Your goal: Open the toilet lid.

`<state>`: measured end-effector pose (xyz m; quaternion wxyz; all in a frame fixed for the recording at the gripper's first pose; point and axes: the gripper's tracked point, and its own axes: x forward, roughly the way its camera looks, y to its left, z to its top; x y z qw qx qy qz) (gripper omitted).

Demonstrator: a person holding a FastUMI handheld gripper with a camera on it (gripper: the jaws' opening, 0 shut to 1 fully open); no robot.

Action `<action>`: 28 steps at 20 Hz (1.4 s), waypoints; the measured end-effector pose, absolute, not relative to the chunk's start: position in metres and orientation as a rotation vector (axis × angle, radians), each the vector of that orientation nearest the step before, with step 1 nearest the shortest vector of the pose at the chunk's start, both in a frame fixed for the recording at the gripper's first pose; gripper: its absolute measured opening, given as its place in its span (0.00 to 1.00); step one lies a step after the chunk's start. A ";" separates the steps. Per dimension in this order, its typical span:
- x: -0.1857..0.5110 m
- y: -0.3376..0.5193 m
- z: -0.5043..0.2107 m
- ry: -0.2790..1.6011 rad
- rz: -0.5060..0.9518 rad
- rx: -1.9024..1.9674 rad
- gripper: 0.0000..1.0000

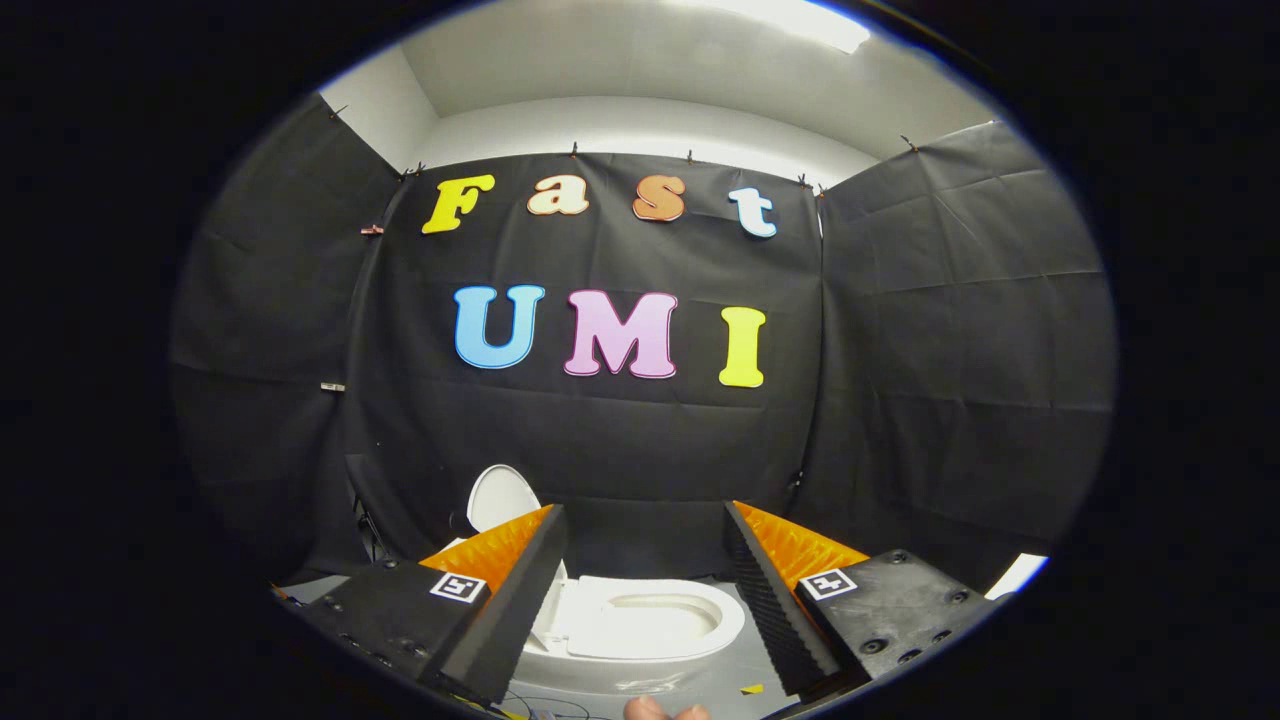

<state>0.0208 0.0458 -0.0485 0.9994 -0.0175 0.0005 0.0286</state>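
A white toilet (640, 625) stands on the floor below and ahead of my gripper (645, 525), seen between the two fingers. Its lid (500, 497) stands raised upright at the left end of the bowl, partly hidden behind my left finger (520, 570). The seat ring and the bowl's opening lie exposed. My gripper is open, its fingers wide apart with nothing between them, held above and short of the toilet.
Black cloth walls close the booth on three sides just behind the toilet. Grey floor (690, 685) surrounds the bowl, with a small yellow scrap (751, 689) on it. A person's fingertips (665, 711) show at the near bottom.
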 end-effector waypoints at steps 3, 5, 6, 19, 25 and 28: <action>0.021 0.045 -0.049 0.001 0.056 -0.031 0.98; 0.021 0.046 -0.049 0.003 0.056 -0.033 0.98; 0.022 0.046 -0.050 0.004 0.056 -0.034 0.98; 0.022 0.047 -0.049 0.004 0.058 -0.036 0.98; 0.022 0.048 -0.048 0.003 0.060 -0.037 0.98; 0.022 0.049 -0.047 0.003 0.062 -0.037 0.98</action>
